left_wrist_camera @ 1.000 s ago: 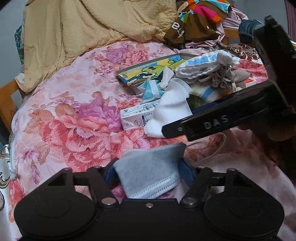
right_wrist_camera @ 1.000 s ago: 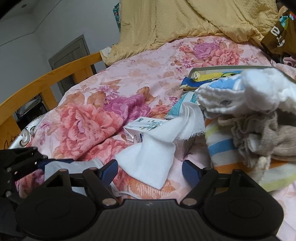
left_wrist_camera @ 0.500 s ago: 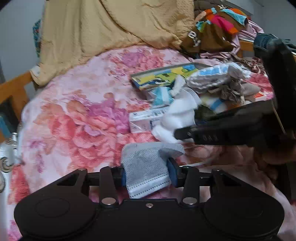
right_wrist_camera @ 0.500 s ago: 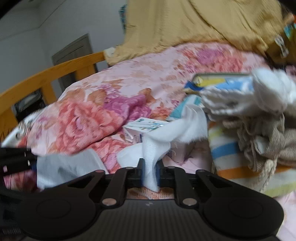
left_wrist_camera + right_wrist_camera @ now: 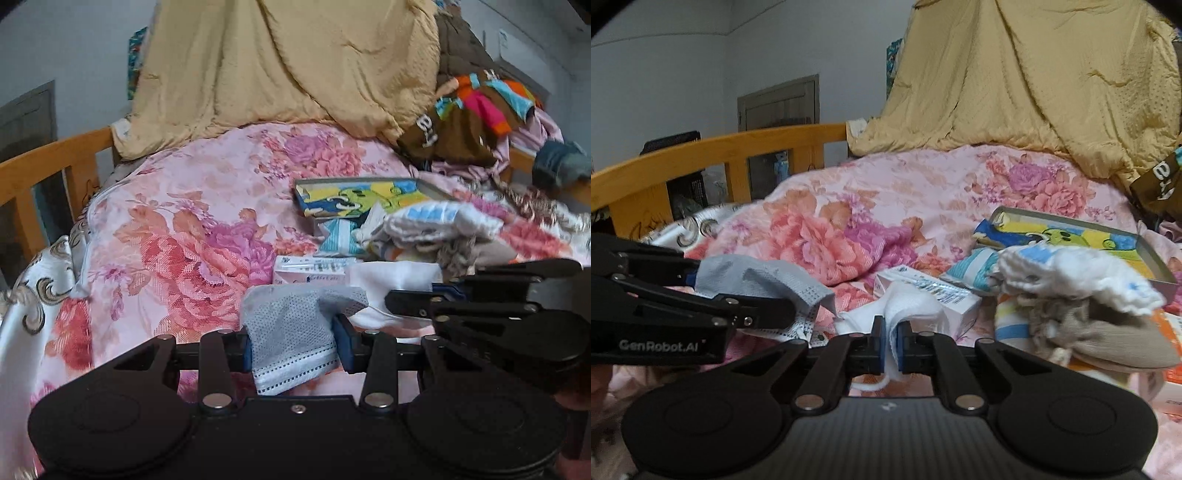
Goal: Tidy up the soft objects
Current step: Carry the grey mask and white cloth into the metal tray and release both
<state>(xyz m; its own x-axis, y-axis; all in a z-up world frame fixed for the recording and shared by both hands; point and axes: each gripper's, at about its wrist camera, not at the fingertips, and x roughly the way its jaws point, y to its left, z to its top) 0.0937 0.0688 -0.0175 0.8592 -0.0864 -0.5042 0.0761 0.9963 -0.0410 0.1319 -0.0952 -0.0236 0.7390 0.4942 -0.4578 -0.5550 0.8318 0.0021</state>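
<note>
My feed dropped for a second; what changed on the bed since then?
Both grippers closed and lifted: the left gripper onto the grey face mask, the right gripper onto the white cloth. The small carton and towel pile stayed put.

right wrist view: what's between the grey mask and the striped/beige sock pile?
The white cloth pinched in the right hand-held gripper, draped against a small white carton. The grey mask is left of them, the sock pile right. Shows in the right wrist view.

Grey dotted sock [image 5: 295, 325], white sock [image 5: 908, 306], pink floral bedspread [image 5: 192, 221].
</note>
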